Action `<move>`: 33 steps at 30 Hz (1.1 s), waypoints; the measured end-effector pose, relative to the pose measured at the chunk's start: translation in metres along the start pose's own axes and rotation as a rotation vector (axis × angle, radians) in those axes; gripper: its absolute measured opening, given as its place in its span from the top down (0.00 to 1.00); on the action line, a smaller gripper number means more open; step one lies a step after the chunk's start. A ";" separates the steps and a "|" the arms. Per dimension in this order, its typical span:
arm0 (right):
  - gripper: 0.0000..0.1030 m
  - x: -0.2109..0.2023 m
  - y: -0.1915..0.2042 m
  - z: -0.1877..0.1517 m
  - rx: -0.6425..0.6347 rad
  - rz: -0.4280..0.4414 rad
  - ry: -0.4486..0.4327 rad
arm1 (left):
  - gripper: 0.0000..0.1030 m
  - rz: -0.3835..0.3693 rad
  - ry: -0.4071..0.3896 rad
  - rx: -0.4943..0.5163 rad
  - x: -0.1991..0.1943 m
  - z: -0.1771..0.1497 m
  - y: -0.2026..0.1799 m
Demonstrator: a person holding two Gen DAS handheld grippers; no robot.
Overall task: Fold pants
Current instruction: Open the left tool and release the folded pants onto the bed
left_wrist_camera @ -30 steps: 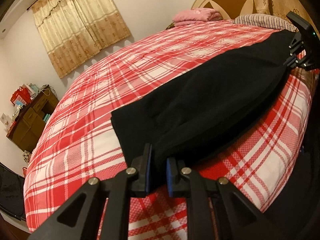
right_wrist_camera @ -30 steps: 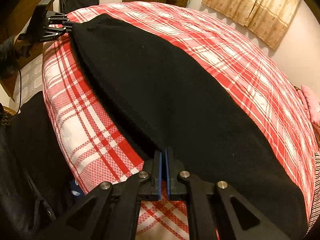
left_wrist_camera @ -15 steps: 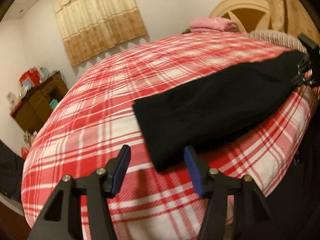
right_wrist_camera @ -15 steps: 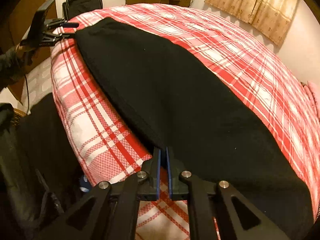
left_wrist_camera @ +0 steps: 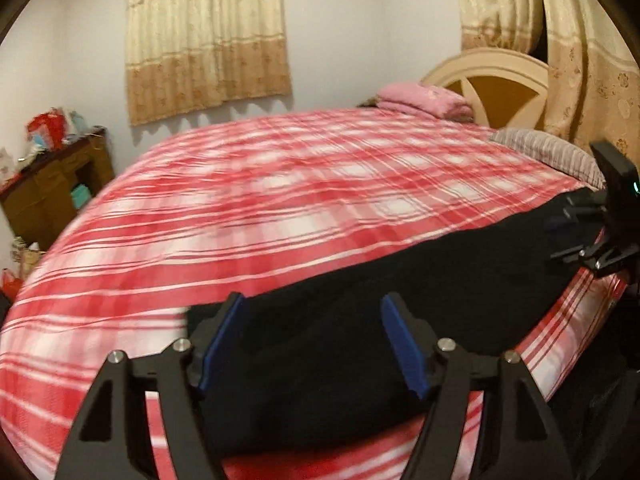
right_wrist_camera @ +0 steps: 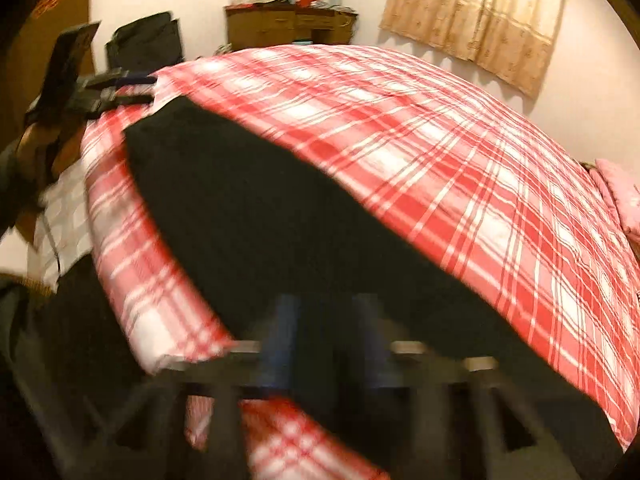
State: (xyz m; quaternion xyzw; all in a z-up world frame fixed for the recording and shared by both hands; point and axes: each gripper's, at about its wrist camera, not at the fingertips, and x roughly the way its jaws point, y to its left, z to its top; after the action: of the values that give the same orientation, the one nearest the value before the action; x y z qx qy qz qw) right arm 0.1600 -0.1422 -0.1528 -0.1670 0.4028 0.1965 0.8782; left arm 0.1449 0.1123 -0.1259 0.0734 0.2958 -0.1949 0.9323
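Note:
The black pants [left_wrist_camera: 400,300] lie flat as a long strip along the near edge of the red plaid bed [left_wrist_camera: 280,200]. My left gripper [left_wrist_camera: 314,344] hangs just above one end of them, its jaws opening wide, with no cloth pinched between the blue pads. It also shows at the far end in the right wrist view, left gripper [right_wrist_camera: 132,88]. My right gripper [right_wrist_camera: 326,340], blurred, is over the other end of the pants [right_wrist_camera: 260,220]; its jaws are opening and grip nothing. From the left wrist view the right gripper [left_wrist_camera: 576,236] stands apart-fingered at the far right.
A pink folded cloth [left_wrist_camera: 424,100] and a striped pillow [left_wrist_camera: 552,152] lie by the headboard [left_wrist_camera: 500,92]. A wooden dresser [right_wrist_camera: 288,28] and a dark chair [right_wrist_camera: 148,40] stand past the bed's foot. A person's hand [right_wrist_camera: 36,148] holds the left gripper.
Both grippers have let go of the pants and opened, the left first, then the right. Both rose a little off the cloth, which now rests flat on the bed.

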 end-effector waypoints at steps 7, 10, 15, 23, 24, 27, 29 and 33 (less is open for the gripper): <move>0.40 0.036 -0.032 0.045 0.140 0.047 -0.033 | 0.30 -0.184 0.093 0.041 0.047 -0.004 -0.071; 0.40 0.053 -0.043 0.046 0.192 0.085 -0.002 | 0.30 -0.237 0.133 0.080 0.053 -0.013 -0.094; 0.57 0.064 -0.027 0.031 0.145 0.175 0.079 | 0.30 -0.243 0.177 0.090 0.056 -0.030 -0.101; 0.60 0.057 -0.011 0.011 0.088 0.270 0.123 | 0.29 -0.253 0.168 0.088 0.049 -0.036 -0.098; 0.60 0.055 -0.017 0.015 0.112 0.273 0.103 | 0.29 -0.242 0.166 0.097 0.048 -0.037 -0.101; 0.60 0.053 -0.037 0.034 0.191 0.261 0.031 | 0.29 -0.239 0.166 0.085 0.047 -0.035 -0.101; 0.60 0.058 -0.050 0.049 0.232 0.243 -0.004 | 0.29 -0.267 0.154 0.049 0.044 -0.030 -0.096; 0.60 0.080 -0.056 0.065 0.246 0.270 0.002 | 0.28 -0.265 0.095 0.008 0.037 -0.017 -0.088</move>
State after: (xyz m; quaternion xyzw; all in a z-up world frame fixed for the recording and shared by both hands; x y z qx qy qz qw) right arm 0.2764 -0.1448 -0.1671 -0.0028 0.4436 0.2617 0.8571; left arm 0.1280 0.0245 -0.1626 0.0466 0.3461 -0.3137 0.8830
